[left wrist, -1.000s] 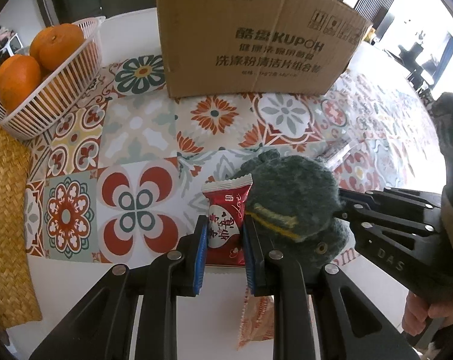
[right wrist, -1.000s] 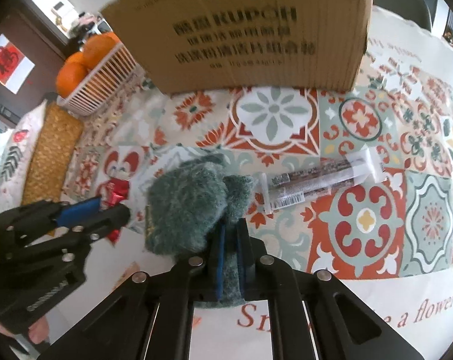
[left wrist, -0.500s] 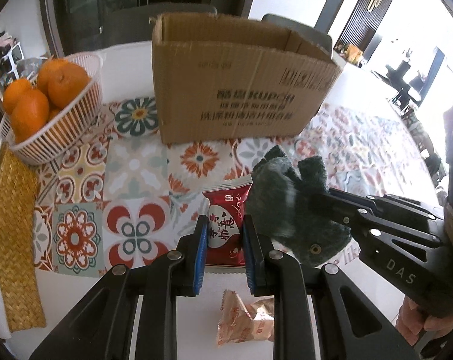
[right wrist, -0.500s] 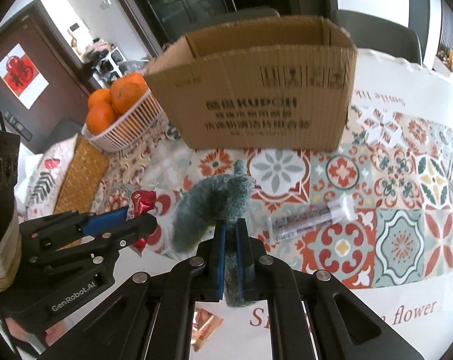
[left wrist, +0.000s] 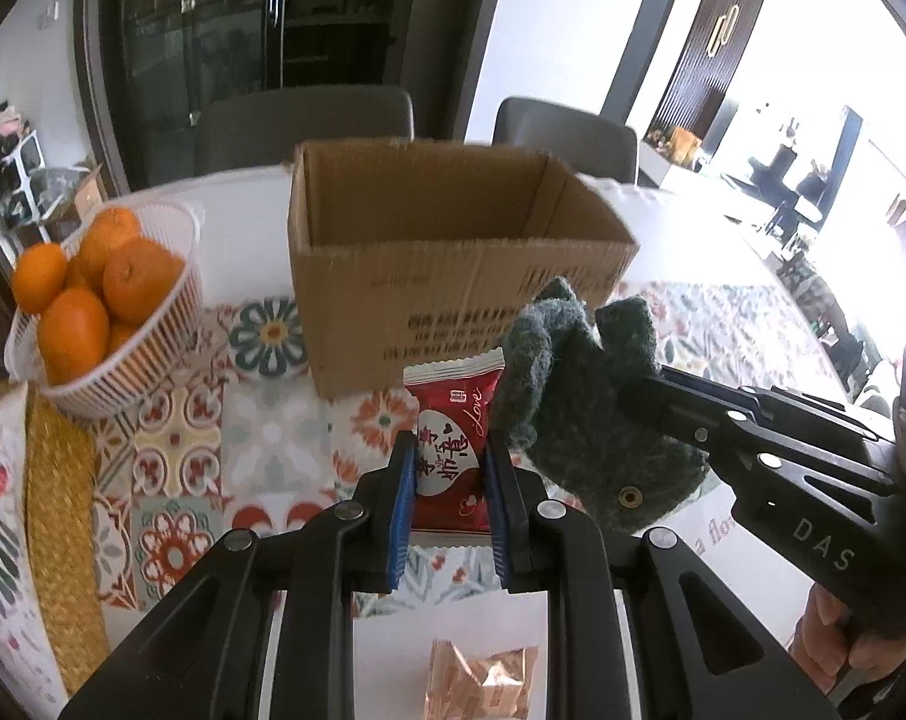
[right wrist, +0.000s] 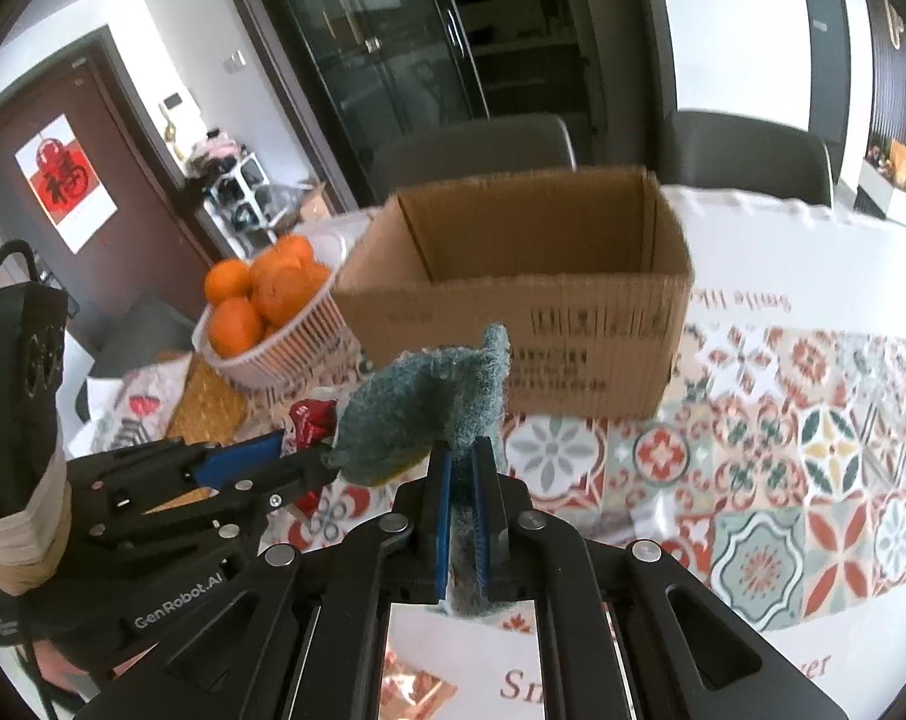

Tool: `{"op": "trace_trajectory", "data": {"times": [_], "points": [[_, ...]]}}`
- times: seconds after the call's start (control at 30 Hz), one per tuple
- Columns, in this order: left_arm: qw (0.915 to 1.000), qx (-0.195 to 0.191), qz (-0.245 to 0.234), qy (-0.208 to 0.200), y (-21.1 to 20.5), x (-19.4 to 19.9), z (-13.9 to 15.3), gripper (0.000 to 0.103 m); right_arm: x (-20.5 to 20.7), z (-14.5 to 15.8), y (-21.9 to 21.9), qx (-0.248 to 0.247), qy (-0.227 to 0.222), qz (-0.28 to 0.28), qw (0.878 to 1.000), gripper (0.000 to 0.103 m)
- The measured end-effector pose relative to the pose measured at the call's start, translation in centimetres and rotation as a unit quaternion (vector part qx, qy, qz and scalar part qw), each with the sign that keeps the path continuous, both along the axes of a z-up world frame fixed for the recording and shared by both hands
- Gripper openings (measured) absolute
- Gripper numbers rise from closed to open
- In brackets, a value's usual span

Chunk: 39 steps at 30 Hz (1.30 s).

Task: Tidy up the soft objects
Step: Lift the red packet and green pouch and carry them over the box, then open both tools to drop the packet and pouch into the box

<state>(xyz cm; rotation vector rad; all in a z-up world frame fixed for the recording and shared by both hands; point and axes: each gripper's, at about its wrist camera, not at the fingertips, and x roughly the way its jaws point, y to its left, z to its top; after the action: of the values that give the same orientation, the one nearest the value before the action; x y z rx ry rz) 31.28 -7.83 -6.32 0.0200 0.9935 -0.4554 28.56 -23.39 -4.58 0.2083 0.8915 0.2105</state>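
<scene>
1. Left gripper is closed on a red snack packet, which is pinched by its lower half between the blue pads so that the printed face stands upright and clear of the table.
2. Right gripper is closed on a grey-green plush toy; only a thin flap of the fabric is clamped, so the bulk of the toy hangs free ahead of the jaws and to their left.
3. Both items are held aloft side by side, just short of the open cardboard box, whose near wall is faced by both cameras. The box interior appears empty from this angle, and it is judged to be the destination for the soft items.
4. Both items are judged to be held high so that the box's near wall can be cleared before release.
5. A copper-coloured foil packet is left on the white tablecloth below the left gripper, presumably for a later pass.
6. A white basket of oranges stands left of the box, well apart from the grippers, and is judged not to be involved.
</scene>
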Motion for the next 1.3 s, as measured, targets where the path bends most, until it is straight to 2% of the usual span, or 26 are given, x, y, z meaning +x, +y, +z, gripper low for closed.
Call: {"op": "trace_trajectory", "data": {"times": [0.4,0.7,1.0,1.3], "points": [[0.9986,-0.01,-0.007,-0.052,-1.0,2.7,4.5,0.022,2.0,4.6,-1.2,-0.006,-0.058,-0.02,0.998,0.008],[0.9974,-0.015,-0.011,-0.069,-1.9,5.9,6.6,0.022,4.5,6.9,-1.9,-0.014,-0.086,-0.026,0.996,0.008],[0.9978,-0.008,-0.018,-0.063,-3.1,9.0,6.6,0.022,7.7,7.3,-2.4,-0.022,-0.088,-0.027,0.996,0.008],[0.9992,-0.003,-0.012,-0.037,-3.6,11.8,4.7,0.022,11.4,5.8,-3.1,-0.015,-0.067,-0.022,0.997,0.008]]}}
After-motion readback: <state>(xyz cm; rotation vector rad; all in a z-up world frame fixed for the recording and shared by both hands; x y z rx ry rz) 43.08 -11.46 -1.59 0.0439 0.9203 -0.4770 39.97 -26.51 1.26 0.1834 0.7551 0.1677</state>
